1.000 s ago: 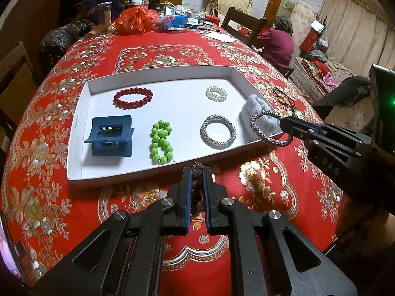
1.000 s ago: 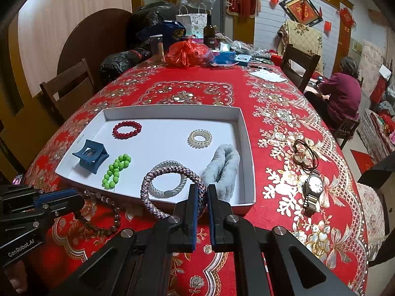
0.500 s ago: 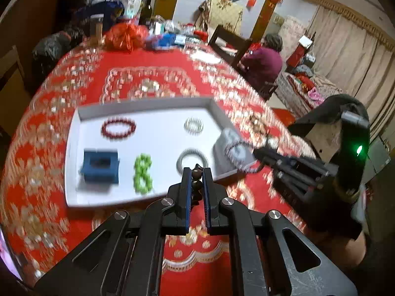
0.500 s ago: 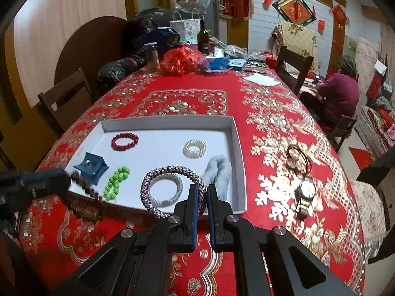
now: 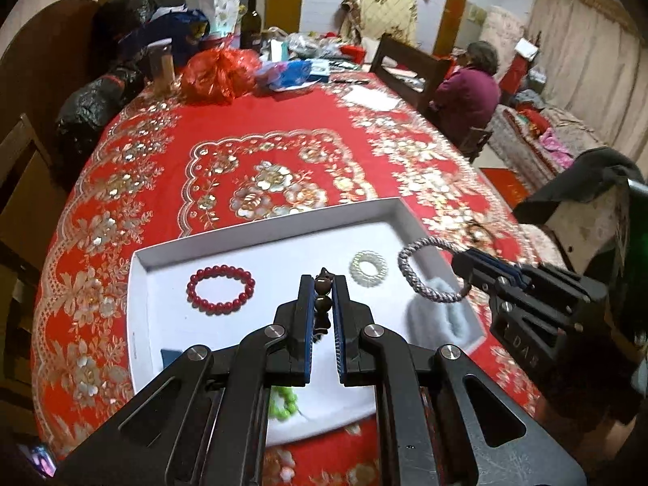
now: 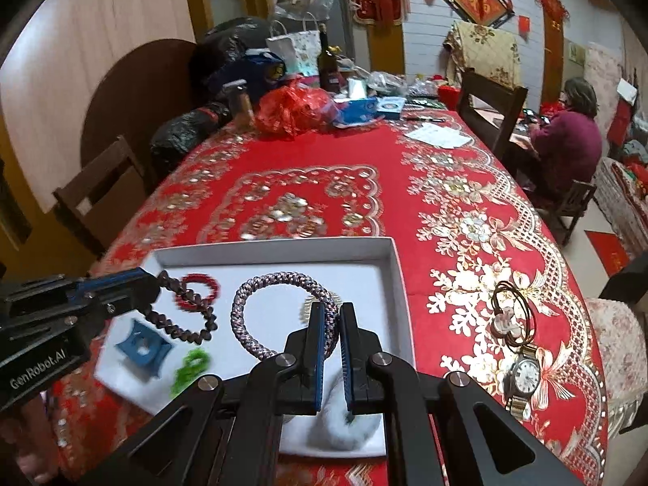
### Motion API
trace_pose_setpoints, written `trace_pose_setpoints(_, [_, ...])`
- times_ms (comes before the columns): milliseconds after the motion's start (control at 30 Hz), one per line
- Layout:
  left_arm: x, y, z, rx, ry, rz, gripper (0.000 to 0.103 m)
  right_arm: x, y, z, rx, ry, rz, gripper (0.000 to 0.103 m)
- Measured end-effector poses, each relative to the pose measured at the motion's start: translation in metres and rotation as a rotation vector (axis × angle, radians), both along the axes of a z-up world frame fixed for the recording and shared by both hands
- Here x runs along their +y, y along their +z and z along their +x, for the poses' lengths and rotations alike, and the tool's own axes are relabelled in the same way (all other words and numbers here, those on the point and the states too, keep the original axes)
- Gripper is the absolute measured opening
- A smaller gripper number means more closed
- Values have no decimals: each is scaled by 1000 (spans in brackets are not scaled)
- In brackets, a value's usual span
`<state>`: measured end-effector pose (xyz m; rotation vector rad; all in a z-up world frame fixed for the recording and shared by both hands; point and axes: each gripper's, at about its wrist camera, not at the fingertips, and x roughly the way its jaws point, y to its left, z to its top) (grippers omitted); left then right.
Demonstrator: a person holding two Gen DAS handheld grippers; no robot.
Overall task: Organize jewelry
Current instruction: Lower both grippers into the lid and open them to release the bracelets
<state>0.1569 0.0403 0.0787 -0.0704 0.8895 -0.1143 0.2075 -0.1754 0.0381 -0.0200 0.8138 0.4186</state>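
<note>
A white tray (image 5: 259,243) lies on the red tablecloth. My left gripper (image 5: 322,283) is shut on a dark brown bead bracelet (image 6: 182,316) and holds it above the tray. My right gripper (image 6: 329,316) is shut on a braided grey-purple ring (image 6: 259,303), also held above the tray; the ring also shows in the left wrist view (image 5: 425,275). In the tray lie a red bead bracelet (image 5: 220,289), a pale spiral ring (image 5: 368,268), green beads (image 6: 190,368), a blue hair claw (image 6: 141,344) and a fluffy grey scrunchie (image 5: 437,316).
A wristwatch (image 6: 522,376) and a brown hair tie (image 6: 514,316) lie on the cloth to the right of the tray. Bags, a bottle (image 6: 327,60) and boxes crowd the far end. A person (image 6: 567,137) sits at the far right. Chairs stand around the table.
Both grippers have risen and moved forward over the tray, each still carrying its bracelet. The brown bead bracelet has lifted off the cloth at the tray's near edge.
</note>
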Motion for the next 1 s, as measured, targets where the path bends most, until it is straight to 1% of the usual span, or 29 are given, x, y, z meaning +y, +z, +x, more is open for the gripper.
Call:
trace_pose_setpoints(100, [0, -13, 20, 6, 29, 4, 7, -1, -18, 16, 56, -18, 11, 7])
trace_pose_setpoints(200, [3, -23, 43, 11, 35, -15, 7, -4, -30, 25, 101, -30, 44, 7])
trace_pose_setpoints(233, [2, -24, 48, 9, 38, -15, 7, -4, -31, 26, 110, -25, 51, 7])
trace_pose_setpoints(333, [8, -27, 64, -2, 39, -56, 7, -3, -32, 25, 106, -13, 50, 7])
trace_pose_setpoints(400, [14, -36, 72, 4, 61, -42, 7, -1, -33, 26, 104, -9, 47, 7])
trace_pose_setpoints(433, [18, -43, 75, 21, 76, -31, 7, 2, -35, 27, 110, -6, 47, 7])
trace_pose_setpoints(533, [37, -77, 83, 134, 124, -17, 7, 16, -41, 26, 115, 32, 30, 7])
trace_pose_setpoints(567, [41, -85, 83, 159, 133, -7, 7, 22, -43, 25, 115, 55, 18, 6])
trace_pose_setpoints(667, [48, -91, 79, 178, 137, -14, 7, 40, -48, 23, 107, 112, -11, 6])
trace_pose_setpoints(767, [53, -85, 75, 178, 152, -50, 8, 51, -54, 28, 105, 136, -30, 6])
trace_pose_setpoints(800, [54, -80, 73, 168, 163, -57, 10, 53, -56, 31, 114, 140, -29, 6])
trace_pose_setpoints(867, [56, -71, 68, 145, 164, -65, 18, 56, -61, 34, 134, 150, -29, 7])
trace_pose_setpoints(900, [55, -67, 67, 136, 162, -63, 28, 56, -63, 35, 131, 148, -38, 7])
trace_pose_setpoints(933, [53, -64, 66, 125, 158, -60, 36, 56, -64, 35, 128, 145, -46, 7])
trace_pose_setpoints(1000, [51, -62, 67, 114, 148, -65, 38, 56, -66, 36, 137, 147, -40, 6])
